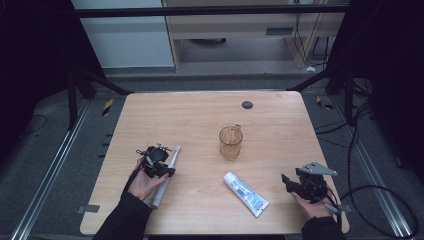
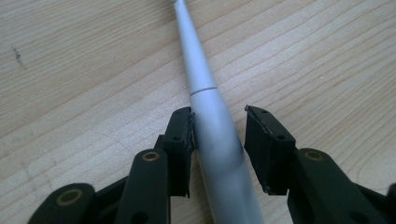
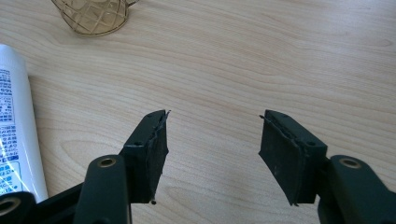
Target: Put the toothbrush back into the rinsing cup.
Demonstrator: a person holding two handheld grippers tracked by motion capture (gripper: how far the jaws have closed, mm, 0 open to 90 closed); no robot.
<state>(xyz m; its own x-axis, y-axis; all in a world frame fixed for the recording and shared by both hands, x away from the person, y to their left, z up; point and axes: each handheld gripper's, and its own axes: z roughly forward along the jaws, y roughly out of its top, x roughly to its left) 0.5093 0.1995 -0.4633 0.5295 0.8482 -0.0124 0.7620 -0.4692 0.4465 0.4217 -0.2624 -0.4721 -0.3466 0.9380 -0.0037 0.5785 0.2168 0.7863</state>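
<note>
In the high view, the left gripper (image 1: 161, 159) sits over a white electric toothbrush (image 1: 165, 177) that lies flat near the table's (image 1: 200, 115) left front, its slim neck pointing away from the person and its thick handle end toward the table's near edge. The gripper and the left hand (image 1: 145, 184) cover the middle of the handle, so the jaws cannot be made out here. The right gripper (image 1: 290, 183) rests near the right front corner, well apart from a toothpaste tube (image 1: 245, 193) lying at an angle to its left. An amber cup (image 1: 230, 142) stands upright near the table's middle.

In the left gripper view, the toothbrush (image 2: 219, 140) runs up between the two black jaws. The left pad touches the handle; a narrow gap is visible between the handle and the right pad, so the grip is not closed. The brush tip is cut off at the top edge, and the handle's base by the bottom.

In the right gripper view, the jaws stand wide over bare wood with nothing between them. The tube (image 3: 16, 126) is cut off at the left edge, the cup (image 3: 93, 16) at the top.
</note>
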